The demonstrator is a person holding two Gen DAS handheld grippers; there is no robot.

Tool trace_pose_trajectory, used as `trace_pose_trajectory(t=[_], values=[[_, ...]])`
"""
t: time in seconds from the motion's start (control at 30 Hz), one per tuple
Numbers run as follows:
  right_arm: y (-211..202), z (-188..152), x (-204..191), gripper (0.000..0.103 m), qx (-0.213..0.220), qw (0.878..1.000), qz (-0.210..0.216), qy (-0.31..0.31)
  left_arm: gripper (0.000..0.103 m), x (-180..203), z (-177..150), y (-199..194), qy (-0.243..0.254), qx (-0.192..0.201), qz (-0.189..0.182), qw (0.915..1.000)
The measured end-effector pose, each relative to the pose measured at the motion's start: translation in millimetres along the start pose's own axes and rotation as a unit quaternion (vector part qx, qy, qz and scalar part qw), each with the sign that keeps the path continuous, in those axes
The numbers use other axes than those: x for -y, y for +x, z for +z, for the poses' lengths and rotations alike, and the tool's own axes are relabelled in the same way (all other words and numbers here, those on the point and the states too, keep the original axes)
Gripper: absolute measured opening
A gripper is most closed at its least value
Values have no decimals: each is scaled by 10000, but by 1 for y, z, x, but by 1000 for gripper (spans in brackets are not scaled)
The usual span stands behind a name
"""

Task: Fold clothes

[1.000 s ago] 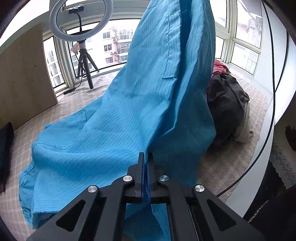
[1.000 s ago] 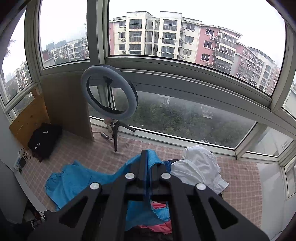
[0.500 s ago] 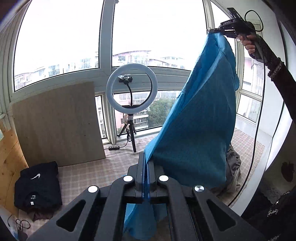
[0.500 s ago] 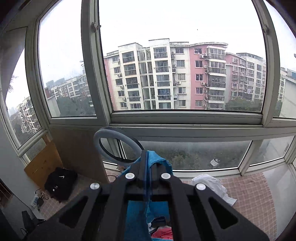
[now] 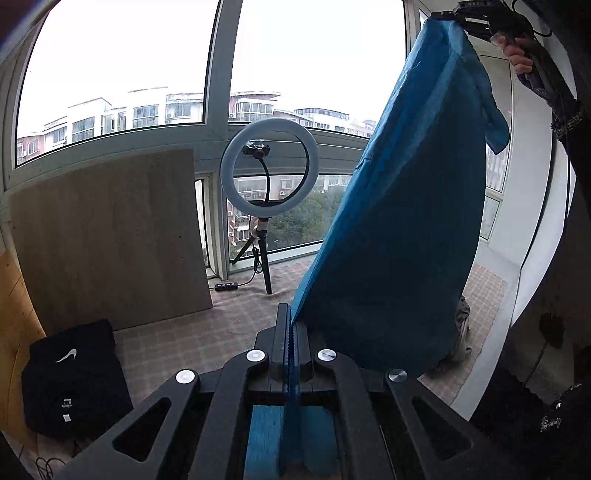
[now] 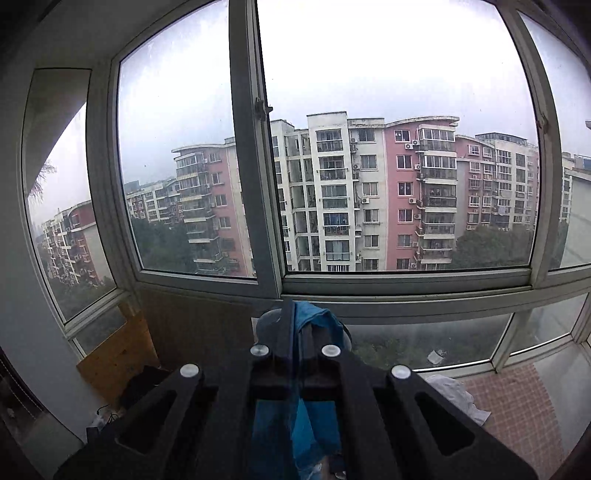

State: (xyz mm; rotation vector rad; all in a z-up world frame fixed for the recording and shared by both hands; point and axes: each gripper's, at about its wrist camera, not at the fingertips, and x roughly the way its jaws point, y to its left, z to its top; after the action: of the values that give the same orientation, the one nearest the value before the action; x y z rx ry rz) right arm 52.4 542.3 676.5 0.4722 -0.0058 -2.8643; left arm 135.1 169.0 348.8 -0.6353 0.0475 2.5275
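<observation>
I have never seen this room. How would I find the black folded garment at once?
Start at the big pale wooden board leaning under the windows, left of the ring light. On the checked floor mat just in front of it, in the corner, lies the black folded garment. Unlike the hanging blue garment, it is flat, dark, and bears a white swoosh logo.

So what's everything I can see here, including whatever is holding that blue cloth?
blue garment: one, blue, hanging in the air between the two grippers
folded black shirt: one, black with white logo, on the floor at lower left
ring light: one, white, on a black tripod by the window
wooden board: one, pale, leaning on the window wall
white cloth: one, on the floor at right
left gripper: one, black, shut on the garment's lower edge
right gripper: one, black, shut on its top corner
hand: one, holding the right gripper
</observation>
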Motion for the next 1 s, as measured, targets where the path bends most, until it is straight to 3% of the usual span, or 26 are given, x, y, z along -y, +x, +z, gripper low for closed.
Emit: trace_pose_trajectory(t=[0.17, 0.23, 0.37, 0.47, 0.57, 0.67, 0.73, 0.8, 1.0], values=[[-63, 28, -25, 1, 580, 9979, -231, -197, 1, 2, 23, -15, 276, 334, -473, 9979], [-77, 29, -28, 1, 665, 9971, -293, -220, 1, 8, 9, 4, 184, 131, -861, 9960], [-55, -1, -13, 1, 194, 9977, -575, -303, 1, 39, -38, 71, 225, -596, -1408, 9880], [-20, -37, 19, 1, -330, 9953, -891, -210, 1, 58, -67, 129, 184, -1109, -1525, 9819], [16, -69, 57, 1, -906, 9905, -1038, -8, 2, 69, -89, 168, 54, -1409, -1476, 9789], [41, -91, 86, 1, -1270, 9858, -1095, 103, 6, 80, -107, 180, 30, -1560, -1382, 9780], [49, -96, 95, 1, -1335, 9851, -1076, 93, 26, 86, -116, 182, 79, -1563, -1280, 9793], [53, -97, 100, 1, -1347, 9856, -1024, 77, 40, 91, -122, 180, 106, -1547, -1135, 9814], [59, -98, 99, 1, -1382, 9865, -869, -110, 39, 103, -137, 175, 225, -1467, -624, 9870]])
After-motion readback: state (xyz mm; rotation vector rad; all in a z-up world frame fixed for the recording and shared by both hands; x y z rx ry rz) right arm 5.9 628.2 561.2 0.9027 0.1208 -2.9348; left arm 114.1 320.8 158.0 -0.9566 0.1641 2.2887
